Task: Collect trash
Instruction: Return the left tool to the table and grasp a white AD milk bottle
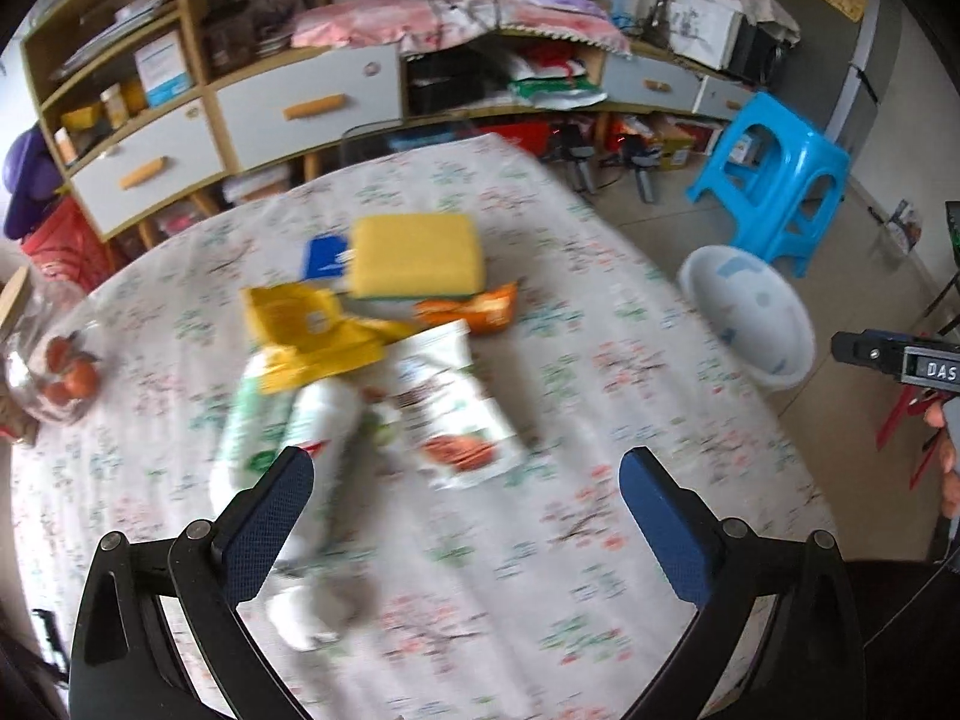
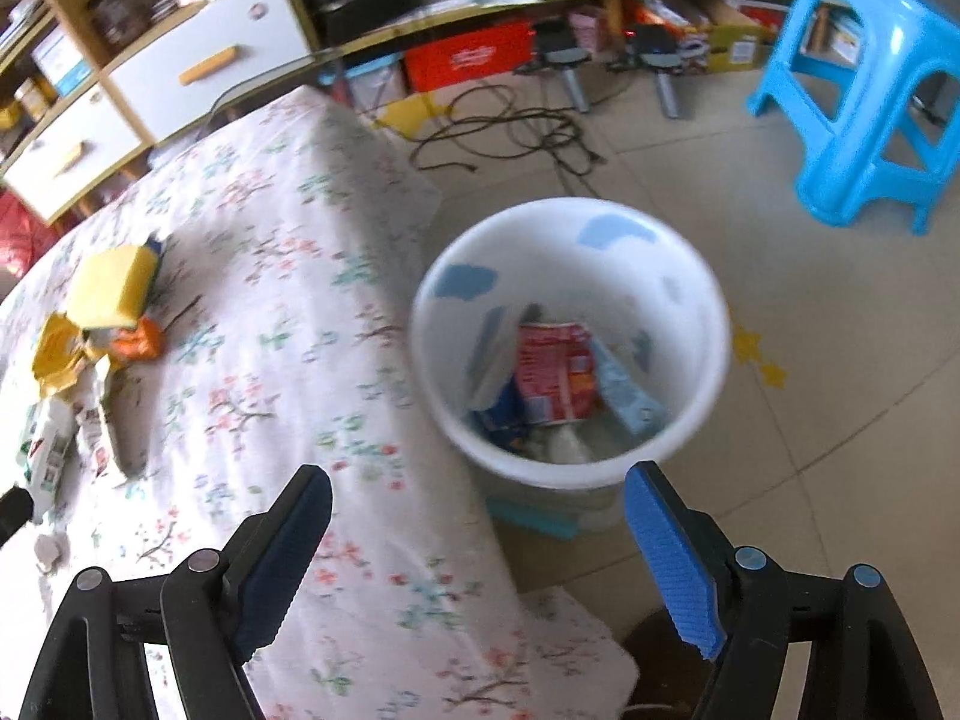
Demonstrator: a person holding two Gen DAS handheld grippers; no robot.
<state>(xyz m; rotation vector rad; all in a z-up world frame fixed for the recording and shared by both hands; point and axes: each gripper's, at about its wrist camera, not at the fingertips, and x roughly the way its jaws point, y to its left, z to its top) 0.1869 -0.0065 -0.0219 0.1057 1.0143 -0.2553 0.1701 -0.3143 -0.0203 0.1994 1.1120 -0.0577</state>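
The left claw (image 1: 465, 468) hangs released, empty, above the bench (image 1: 600, 360). Trash lies there in a blurred pile: yellow wrapper (image 1: 312, 330), white packet (image 1: 456, 414), orange packet (image 1: 480, 309), apparently a yellow sponge (image 1: 414, 255). The right claw (image 2: 477, 495) is released over the white bin (image 2: 570, 228) on the floor beside the bench, holding a red packet (image 2: 555, 372).

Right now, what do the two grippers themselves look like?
Both are black frames with round silver rivets. The left gripper has dark navy textured pads on its fingers. The right gripper has brighter blue ribbed pads on its fingers.
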